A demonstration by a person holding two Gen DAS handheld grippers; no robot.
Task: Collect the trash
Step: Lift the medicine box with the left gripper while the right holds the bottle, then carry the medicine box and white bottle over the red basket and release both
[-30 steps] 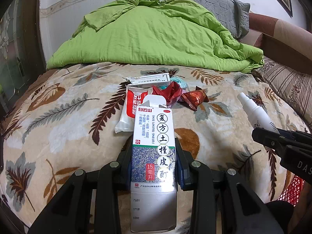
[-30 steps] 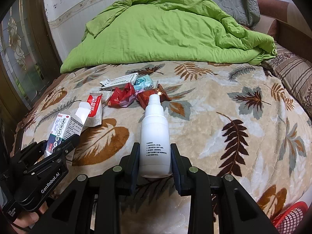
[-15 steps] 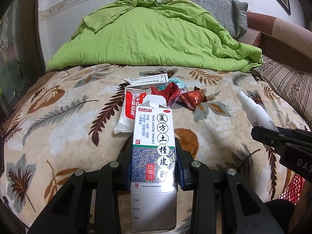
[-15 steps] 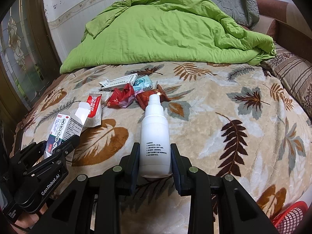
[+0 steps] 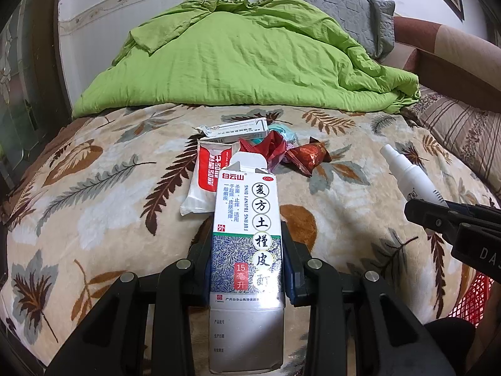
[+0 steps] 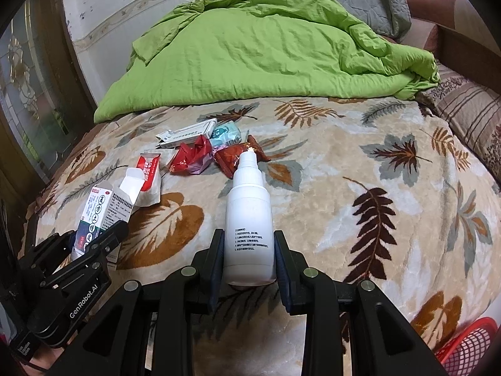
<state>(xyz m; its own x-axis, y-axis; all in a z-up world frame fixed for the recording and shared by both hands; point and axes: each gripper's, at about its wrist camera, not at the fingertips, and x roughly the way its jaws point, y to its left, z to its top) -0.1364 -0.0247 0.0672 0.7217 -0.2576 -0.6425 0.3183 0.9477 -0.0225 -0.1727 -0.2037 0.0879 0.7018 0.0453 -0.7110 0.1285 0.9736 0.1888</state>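
Note:
My left gripper [image 5: 247,250] is shut on a tall white medicine box [image 5: 245,235] with an open top flap, held above the leaf-patterned bed. In the right wrist view the same box [image 6: 97,213] and left gripper [image 6: 103,235] show at lower left. A white plastic bottle [image 6: 249,219] sits clamped in my right gripper [image 6: 249,257]; that bottle [image 5: 407,172] appears at the right of the left wrist view. More trash lies ahead on the blanket: a red-and-white sachet [image 5: 206,175], a white carton [image 5: 238,128], red wrappers [image 5: 269,148], a dark red wrapper [image 5: 308,155] and a teal packet [image 6: 225,133].
A crumpled green duvet [image 5: 250,59] and a grey pillow [image 5: 338,9] fill the back of the bed. A striped pillow [image 5: 460,131] lies at the right. A red mesh basket [image 6: 469,344] sits at the bottom right, below the bed's edge. A dark wooden frame [image 6: 37,94] stands at the left.

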